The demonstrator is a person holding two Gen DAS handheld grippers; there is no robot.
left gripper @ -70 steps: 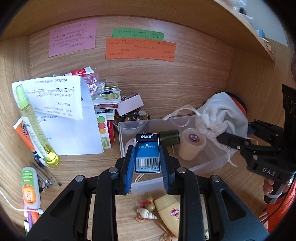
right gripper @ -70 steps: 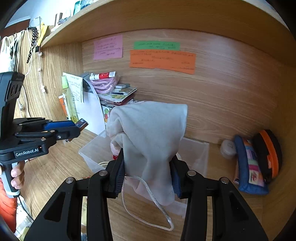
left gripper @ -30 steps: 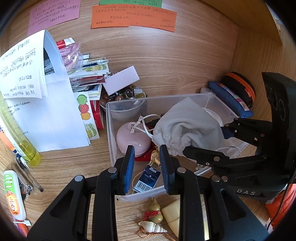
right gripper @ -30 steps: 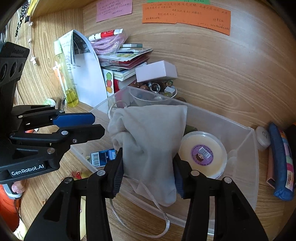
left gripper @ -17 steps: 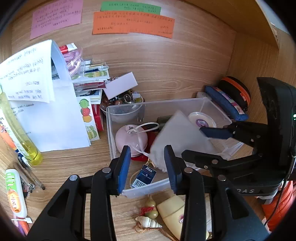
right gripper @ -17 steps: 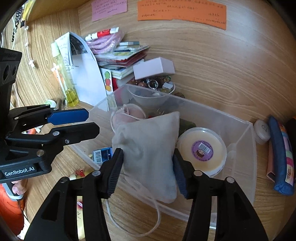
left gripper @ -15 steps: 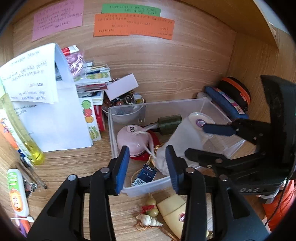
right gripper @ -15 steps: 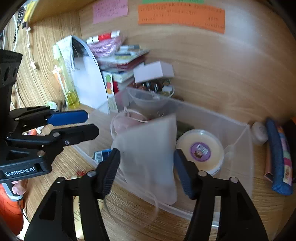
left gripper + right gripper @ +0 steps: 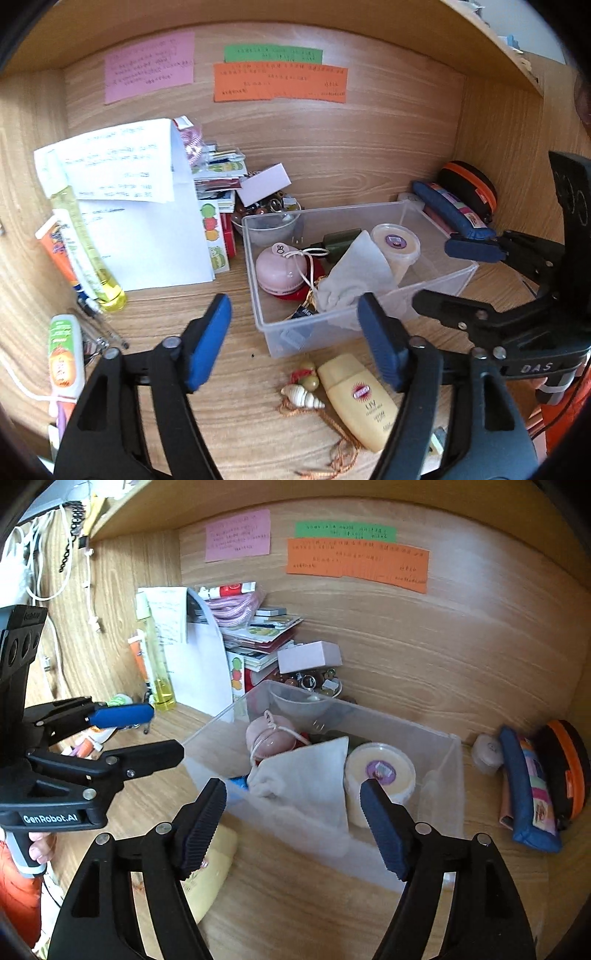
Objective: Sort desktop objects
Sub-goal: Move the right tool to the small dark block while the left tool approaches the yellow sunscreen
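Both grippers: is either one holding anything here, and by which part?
Nothing is held. The left gripper and right gripper are open and empty; the cloth pouch lies in the clear bin.

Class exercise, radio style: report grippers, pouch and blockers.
Both grippers, left and right, open, just released. White pouch and staple box in clear bin. Nothing blocking.

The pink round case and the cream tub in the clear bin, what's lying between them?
In both wrist views, the grey drawstring pouch lies between the pink round case and the cream tub, with a dark green item behind it.
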